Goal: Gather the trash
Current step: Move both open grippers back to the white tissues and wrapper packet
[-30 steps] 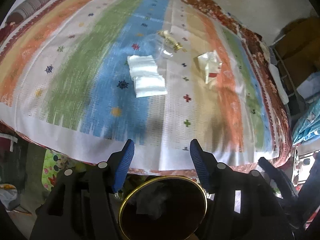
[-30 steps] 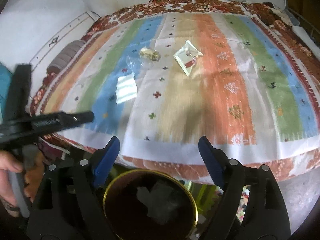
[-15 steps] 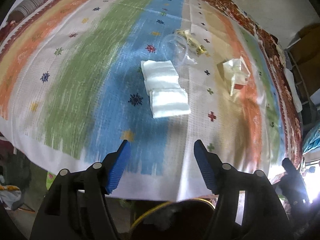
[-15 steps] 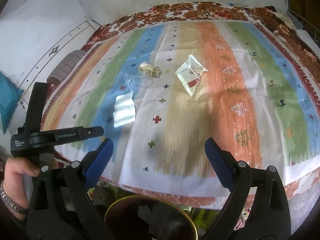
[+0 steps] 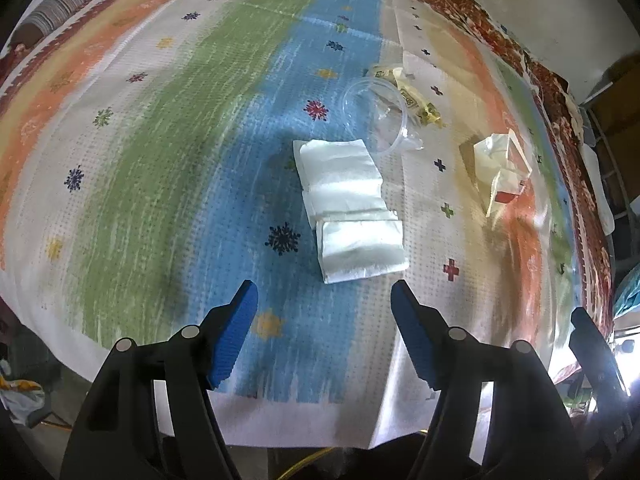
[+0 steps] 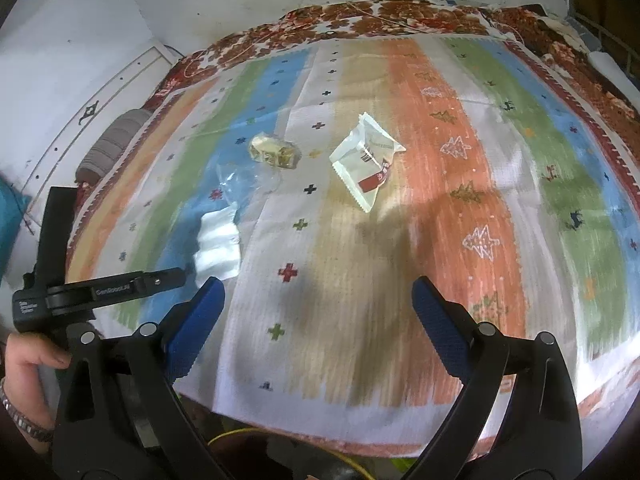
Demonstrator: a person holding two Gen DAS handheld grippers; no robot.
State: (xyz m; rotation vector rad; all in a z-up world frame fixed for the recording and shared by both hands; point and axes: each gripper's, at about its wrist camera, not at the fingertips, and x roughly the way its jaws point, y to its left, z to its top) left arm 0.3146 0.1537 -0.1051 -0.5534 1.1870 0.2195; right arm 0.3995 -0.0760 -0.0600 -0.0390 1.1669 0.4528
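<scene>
Trash lies on the striped cloth (image 5: 140, 160): a folded white napkin (image 5: 348, 204) (image 6: 218, 244), a clear plastic cup (image 5: 376, 116) (image 6: 244, 180) on its side, a crumpled yellow wrapper (image 5: 408, 92) (image 6: 274, 150) and a white packet with a red patch (image 5: 502, 168) (image 6: 366, 160). My left gripper (image 5: 324, 292) hovers just short of the napkin, its jaws opening with nothing between them. My right gripper (image 6: 318, 292) stands open and empty over the tan stripe, nearer than the packet.
A thin gold bin rim (image 6: 240, 434) peeks out below the cloth's near edge. A hand (image 6: 24, 360) holds the left gripper's handle (image 6: 100, 288) at the lower left. A grey roll (image 6: 112, 140) lies at the cloth's far left; shelves (image 5: 612, 160) stand right.
Both grippers moved forward from above the gold-rimmed bin out over the cloth, lower and closer to the trash. The bin slid out of view. Both pairs of jaws spread wider.
</scene>
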